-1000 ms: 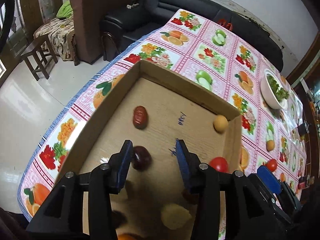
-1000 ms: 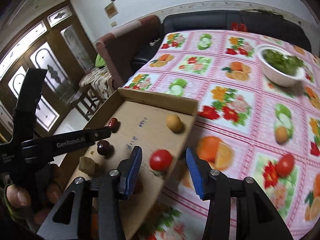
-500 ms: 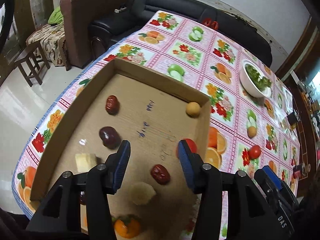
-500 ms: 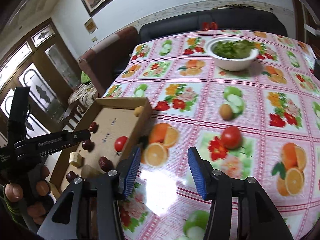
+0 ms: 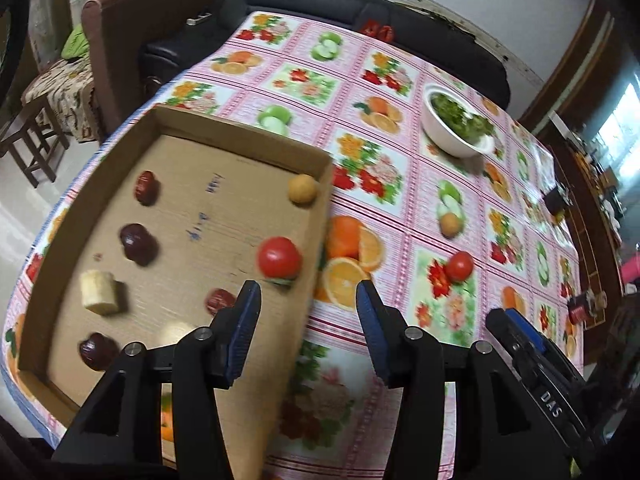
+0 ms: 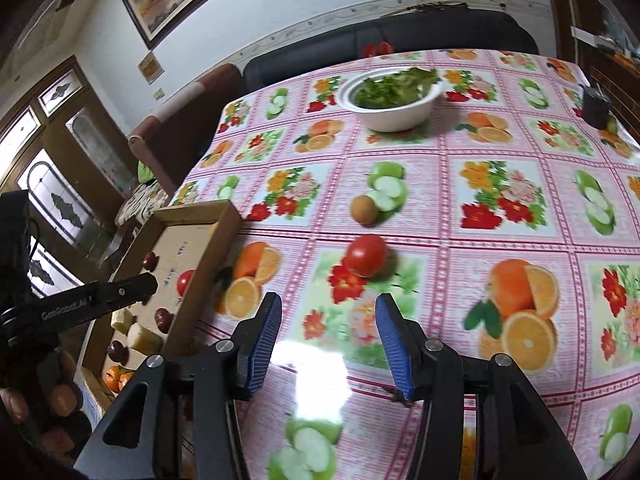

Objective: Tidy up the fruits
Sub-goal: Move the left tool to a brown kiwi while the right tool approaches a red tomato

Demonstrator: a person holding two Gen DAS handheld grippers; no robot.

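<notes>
Your right claw [image 6: 327, 342] has swung off the brown cardboard tray [image 6: 224, 222], released, toward the loose red tomato [image 6: 366, 255]; left claw [image 5: 308, 328] released too.

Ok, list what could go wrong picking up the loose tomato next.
1. The tomato is round and sits on glossy tablecloth; the open right gripper may nudge it into rolling away.
2. The cardboard tray has a raised wall, so a low carry could clip it.
3. A tomato in the tray already lies by that wall, so dropping there may knock it.
</notes>
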